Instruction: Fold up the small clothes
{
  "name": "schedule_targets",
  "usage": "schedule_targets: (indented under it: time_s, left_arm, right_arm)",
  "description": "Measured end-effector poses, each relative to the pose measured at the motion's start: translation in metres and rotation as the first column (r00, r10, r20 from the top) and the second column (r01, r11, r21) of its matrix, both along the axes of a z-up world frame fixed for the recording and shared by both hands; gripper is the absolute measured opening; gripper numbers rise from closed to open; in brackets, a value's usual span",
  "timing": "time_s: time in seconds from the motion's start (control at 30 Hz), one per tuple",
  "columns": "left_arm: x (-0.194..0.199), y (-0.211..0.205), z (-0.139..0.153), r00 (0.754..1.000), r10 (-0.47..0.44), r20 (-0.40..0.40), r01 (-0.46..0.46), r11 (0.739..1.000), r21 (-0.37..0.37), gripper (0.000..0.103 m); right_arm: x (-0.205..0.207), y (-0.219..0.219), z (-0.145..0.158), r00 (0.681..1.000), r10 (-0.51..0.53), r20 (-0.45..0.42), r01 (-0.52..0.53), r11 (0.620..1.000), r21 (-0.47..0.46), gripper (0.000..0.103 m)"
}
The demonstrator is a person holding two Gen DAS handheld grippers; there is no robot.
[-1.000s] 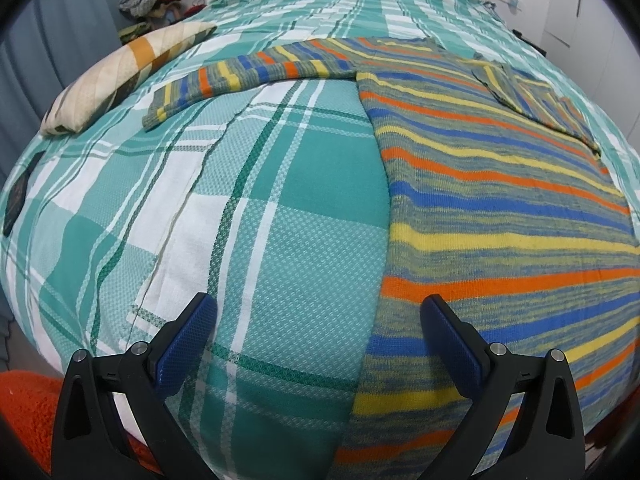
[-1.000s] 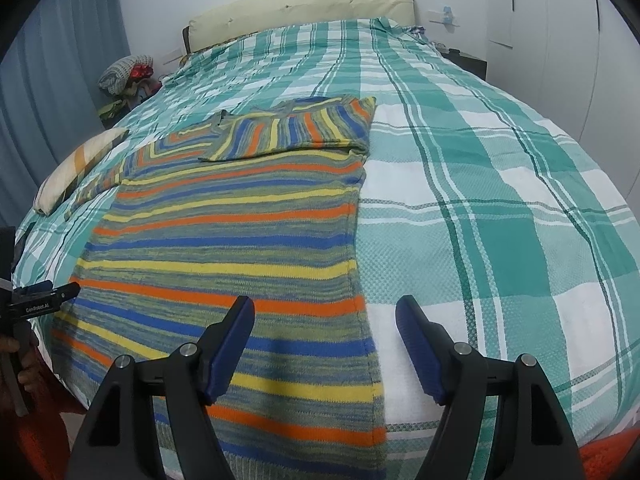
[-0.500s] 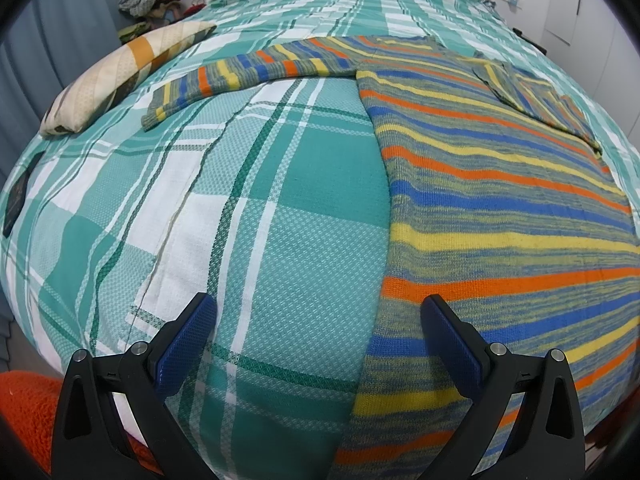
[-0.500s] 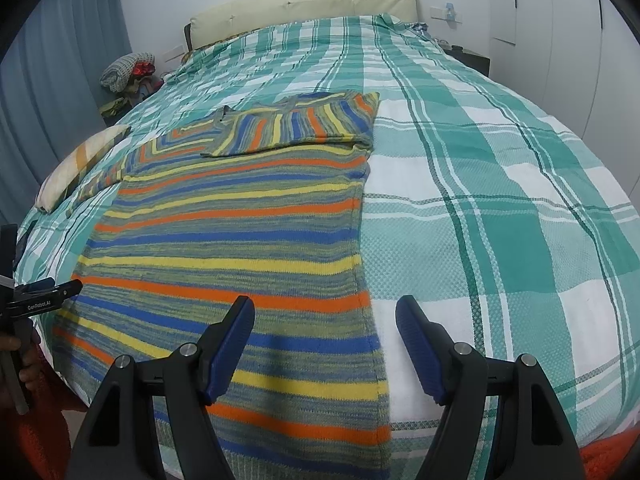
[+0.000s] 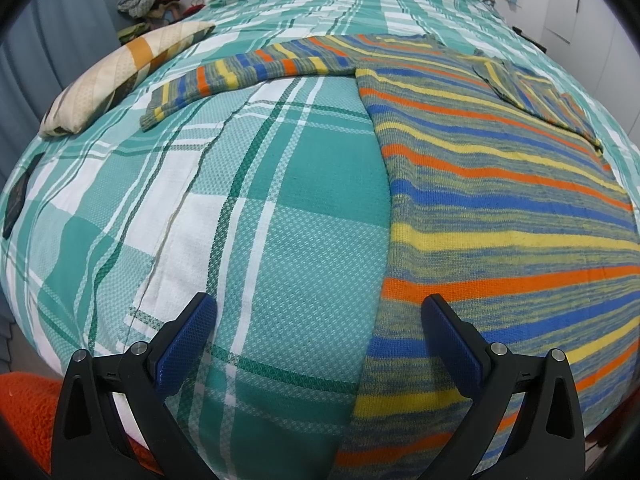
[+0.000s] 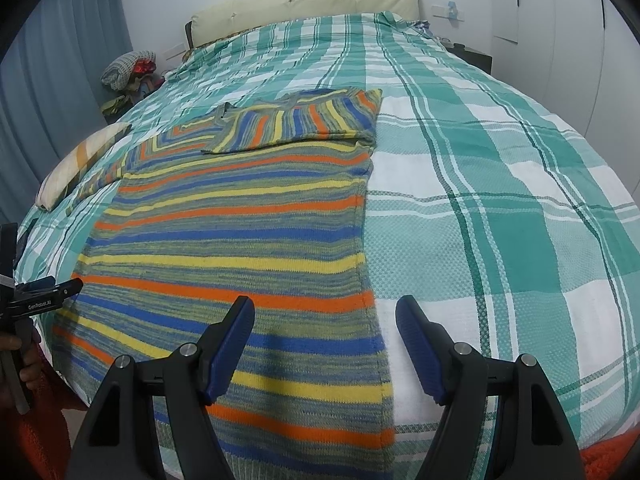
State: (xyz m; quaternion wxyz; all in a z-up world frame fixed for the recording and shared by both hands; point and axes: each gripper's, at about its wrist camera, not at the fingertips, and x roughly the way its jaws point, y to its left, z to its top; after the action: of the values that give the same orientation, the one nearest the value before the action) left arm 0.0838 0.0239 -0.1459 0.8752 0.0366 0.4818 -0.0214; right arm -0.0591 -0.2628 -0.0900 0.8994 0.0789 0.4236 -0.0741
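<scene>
striped sweater (image 6: 240,240) flat on plaid bed (image 6: 500,220), one sleeve folded in, other outstretched; left gripper (image 5: 316,344) and right gripper (image 6: 324,344) both wide, empty, above its hem corners; risk: pinching bedsheet along with knit, dragging the fold askew

Striped knit sweater (image 6: 240,232) lies flat on the bed (image 6: 500,200), over a green-and-white plaid cover, with one sleeve folded across its chest near the far end. Right gripper (image 6: 325,320) hangs above the sweater's near right edge, fingers (image 6: 230,348) spread wide, nothing between them. Left gripper (image 6: 40,296) shows at the frame's left border, held by a hand (image 6: 20,364); pillow (image 6: 80,160) beyond it.
</scene>
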Motion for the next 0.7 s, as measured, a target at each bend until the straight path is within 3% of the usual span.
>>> schedule_targets:
  time_s: [0.27, 0.53, 0.7]
  left_arm:
    - [-0.001, 0.002, 0.000, 1.000, 0.004, 0.002, -0.004, 1.000, -0.010, 0.103]
    - [0.002, 0.014, 0.010, 0.999, 0.032, 0.010, -0.030, 0.991, -0.128, 0.102]
    - [0.002, 0.020, 0.010, 0.999, 0.045, 0.006, -0.043, 0.991, -0.128, 0.102]
  right_arm:
    - [0.002, 0.000, 0.000, 1.000, 0.002, 0.001, -0.002, 1.000, -0.020, 0.073]
    - [0.005, 0.000, -0.002, 1.000, 0.014, 0.001, -0.014, 1.000, -0.021, 0.073]
    - [0.008, 0.005, 0.001, 0.999, -0.027, -0.024, 0.024, 0.991, -0.129, 0.073]
